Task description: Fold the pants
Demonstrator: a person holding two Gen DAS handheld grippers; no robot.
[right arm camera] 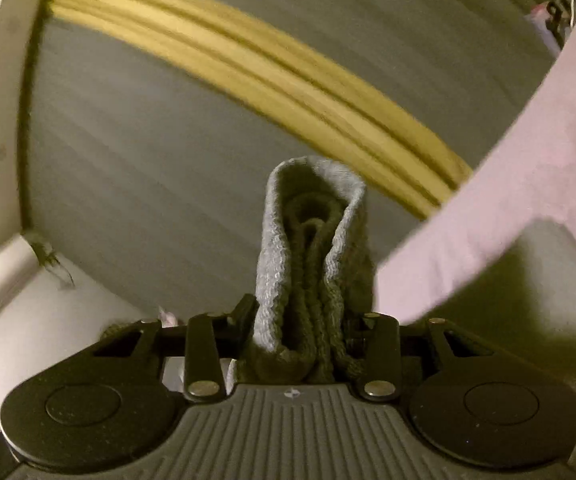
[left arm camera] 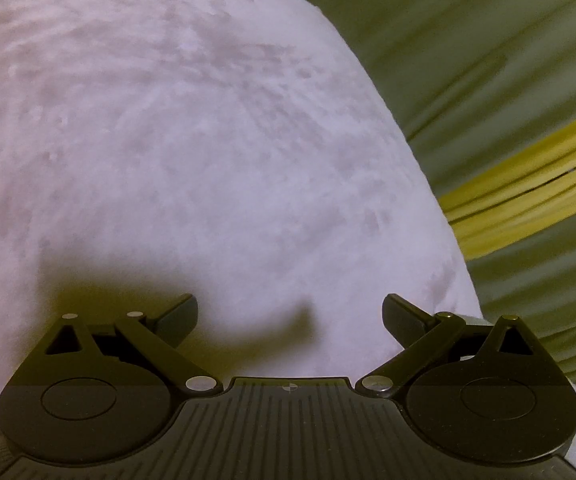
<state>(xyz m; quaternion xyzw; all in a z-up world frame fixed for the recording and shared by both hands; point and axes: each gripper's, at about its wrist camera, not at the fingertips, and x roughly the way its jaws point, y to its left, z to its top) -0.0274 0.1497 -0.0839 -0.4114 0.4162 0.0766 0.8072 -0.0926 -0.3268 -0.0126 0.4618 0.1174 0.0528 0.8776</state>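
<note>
Right gripper (right arm camera: 299, 320) first: its jaws are clamped on a bunched fold of grey ribbed knit, the waistband (right arm camera: 311, 248) of the pants by the look of it, several layers standing up between the fingers. Over on the left, the left gripper (left arm camera: 289, 320) has its jaws wide apart, nothing between them, poised just over a broad spread of pale pink fleece (left arm camera: 168, 140), the pants fabric itself. That same pink cloth sweeps across the right wrist view as a slanting panel (right arm camera: 507, 200), so the garment hangs or stretches away from the held band. Beyond it all lies a grey striped cover with a yellow band (right arm camera: 248, 72); whether it is a bed or the floor, I cannot tell. Both views are smeared with motion.

Now the risks. The bunch in the right jaws is thick and uneven, and a sharp tug could pull a layer free and let the fold collapse. The left jaws, closing on that flat fleece, could pinch only the top layer or wrinkle it, and the fold would come out crooked.

No brand, label or writing can be read anywhere.
</note>
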